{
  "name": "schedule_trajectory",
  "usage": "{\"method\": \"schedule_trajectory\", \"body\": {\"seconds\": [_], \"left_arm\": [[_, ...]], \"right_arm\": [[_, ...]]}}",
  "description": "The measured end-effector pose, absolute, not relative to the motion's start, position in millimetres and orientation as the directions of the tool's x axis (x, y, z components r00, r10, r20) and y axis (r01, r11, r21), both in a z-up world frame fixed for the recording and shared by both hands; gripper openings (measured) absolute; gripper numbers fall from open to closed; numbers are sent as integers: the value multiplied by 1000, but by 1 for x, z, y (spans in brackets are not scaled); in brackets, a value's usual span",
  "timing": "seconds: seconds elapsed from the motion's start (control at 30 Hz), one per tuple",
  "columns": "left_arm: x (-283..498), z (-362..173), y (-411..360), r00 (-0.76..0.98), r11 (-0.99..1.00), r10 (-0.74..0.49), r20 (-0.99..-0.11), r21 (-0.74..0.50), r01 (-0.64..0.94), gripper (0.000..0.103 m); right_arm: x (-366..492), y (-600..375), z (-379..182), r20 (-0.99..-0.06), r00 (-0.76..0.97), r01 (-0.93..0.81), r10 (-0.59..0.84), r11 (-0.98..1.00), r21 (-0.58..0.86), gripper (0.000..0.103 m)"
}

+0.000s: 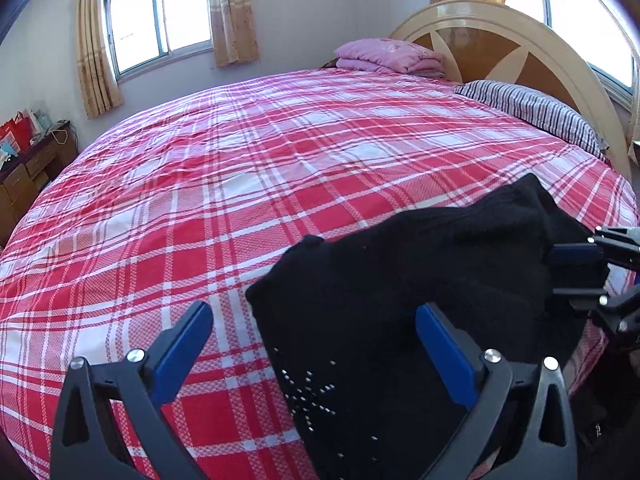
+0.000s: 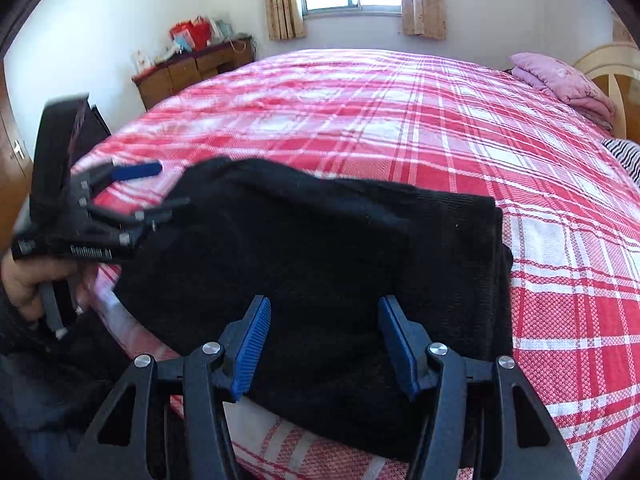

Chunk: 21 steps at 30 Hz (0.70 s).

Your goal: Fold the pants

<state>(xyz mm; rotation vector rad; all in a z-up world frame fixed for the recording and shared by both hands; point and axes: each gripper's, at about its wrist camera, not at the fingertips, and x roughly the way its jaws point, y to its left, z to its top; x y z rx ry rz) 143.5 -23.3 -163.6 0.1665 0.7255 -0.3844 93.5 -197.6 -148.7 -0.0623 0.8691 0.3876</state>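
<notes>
Both claws, left gripper (image 1: 314, 334) and right gripper (image 2: 325, 338), gaped wide, empty, over the bunched black knit pants (image 2: 320, 248); best spread them flat on the red plaid bedsheet (image 1: 240, 160) first

Daylight enters through the curtained window (image 1: 160, 16), which is overexposed to white in both views. Glare marks the glossy headboard (image 1: 500, 32). The black pants (image 2: 320, 264) lose nearly all texture in shadow. Fisheye distortion bows the bed (image 1: 240, 168); corners vignette dark. The left gripper (image 2: 136, 192) shows motion blur.
</notes>
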Motion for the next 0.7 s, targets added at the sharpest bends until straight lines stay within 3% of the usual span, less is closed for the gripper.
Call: {"method": "schedule_trajectory", "body": {"seconds": [0.27,0.43,0.7], "left_arm": [[123,-173,-44,637,874,-318,-702,44,485,103],[124,-181,-46,614,868,-324,-719,32,495,103],[127,-174,-11,653,909,-300,-695,-2,416,103]], "right_arm": [[109,-236,-144,-724,598,-261,344,937,230,58],[102,-235,-132,-708,623,-272,332,941,202,58],[110,-272,-125,-736,643,-113,213,977,183,58]]}}
